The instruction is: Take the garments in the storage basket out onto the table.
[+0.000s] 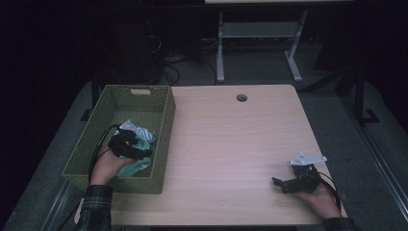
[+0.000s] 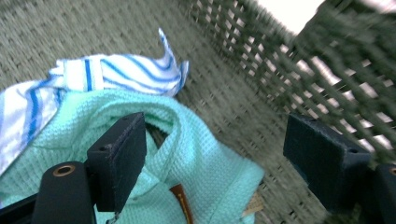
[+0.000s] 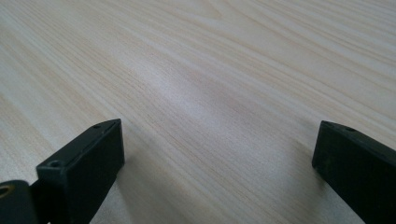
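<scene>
We see the left gripper (image 1: 129,146) lowered into the green woven basket (image 1: 161,139) that sits along the left edge of the table (image 1: 231,144), its near end reaching toward the table's near left corner. The gripper hangs over a mint-green cloth (image 1: 136,163) that lies bunched on the basket floor, in the half nearer the person. In the left gripper view the jaws stand wide apart: one touches a raised fold of the mint-green cloth (image 2: 196,158), the other hangs free beside the basket's lattice wall (image 2: 261,60), so the cloth is not clamped. A white cloth with blue stripes (image 2: 112,72) lies just behind the mint one, touching it, a corner of it poking upward. From above, that striped cloth (image 1: 139,130) shows beyond the gripper, near the middle of the basket.

We find the right gripper (image 1: 288,183) resting near the table's near right corner, well apart from the basket, held by the person's right hand (image 1: 320,197). In the right gripper view its jaws are spread wide with bare wood (image 3: 210,93) between them, holding nothing.
</scene>
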Demonstrator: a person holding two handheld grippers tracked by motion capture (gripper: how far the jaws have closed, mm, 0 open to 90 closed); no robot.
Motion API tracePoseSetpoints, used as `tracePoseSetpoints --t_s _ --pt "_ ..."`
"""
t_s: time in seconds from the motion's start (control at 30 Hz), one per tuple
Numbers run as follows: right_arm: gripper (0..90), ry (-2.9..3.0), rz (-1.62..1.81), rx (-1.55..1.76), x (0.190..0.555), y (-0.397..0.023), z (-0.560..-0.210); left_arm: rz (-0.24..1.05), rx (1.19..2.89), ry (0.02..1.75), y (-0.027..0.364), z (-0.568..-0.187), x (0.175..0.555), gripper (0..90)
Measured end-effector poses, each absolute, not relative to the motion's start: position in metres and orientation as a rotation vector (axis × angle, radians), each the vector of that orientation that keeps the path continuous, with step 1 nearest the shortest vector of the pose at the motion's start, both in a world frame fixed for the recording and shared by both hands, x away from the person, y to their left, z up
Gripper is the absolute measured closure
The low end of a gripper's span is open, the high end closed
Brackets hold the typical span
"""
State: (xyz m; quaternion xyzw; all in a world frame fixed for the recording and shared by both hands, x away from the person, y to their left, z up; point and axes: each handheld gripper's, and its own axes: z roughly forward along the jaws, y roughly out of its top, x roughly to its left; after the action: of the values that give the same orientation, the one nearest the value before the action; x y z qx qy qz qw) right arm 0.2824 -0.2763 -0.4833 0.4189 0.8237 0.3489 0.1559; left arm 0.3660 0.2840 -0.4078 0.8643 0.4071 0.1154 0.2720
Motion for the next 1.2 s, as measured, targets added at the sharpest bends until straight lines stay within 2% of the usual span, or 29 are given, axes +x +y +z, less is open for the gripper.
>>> tracePoseSetpoints --t_s 0.4,0.77,0.9,1.1,1.2 --pt "1.9 2.362 1.006 1.207 0.282 -0.277 -0.483 0.275 2.427 1.117 0.278 -0.417 0.369 21.5" --pt "1.9 2.362 1.002 1.204 0.282 -0.277 -0.483 0.210 2.526 1.206 0.276 -0.428 0.376 24.3" --pt "1.9 2.361 1.002 1.203 0.282 -0.276 -0.483 0.232 2.535 1.231 0.277 -0.428 0.376 35.9" --pt "1.9 2.362 1.002 1.202 0.282 -0.277 -0.483 0.247 2.531 1.246 0.278 -0.424 0.375 67.1" --pt "1.9 2.362 1.003 1.203 0.282 -0.277 -0.483 0.240 2.501 1.267 0.280 -0.421 0.375 72.7"
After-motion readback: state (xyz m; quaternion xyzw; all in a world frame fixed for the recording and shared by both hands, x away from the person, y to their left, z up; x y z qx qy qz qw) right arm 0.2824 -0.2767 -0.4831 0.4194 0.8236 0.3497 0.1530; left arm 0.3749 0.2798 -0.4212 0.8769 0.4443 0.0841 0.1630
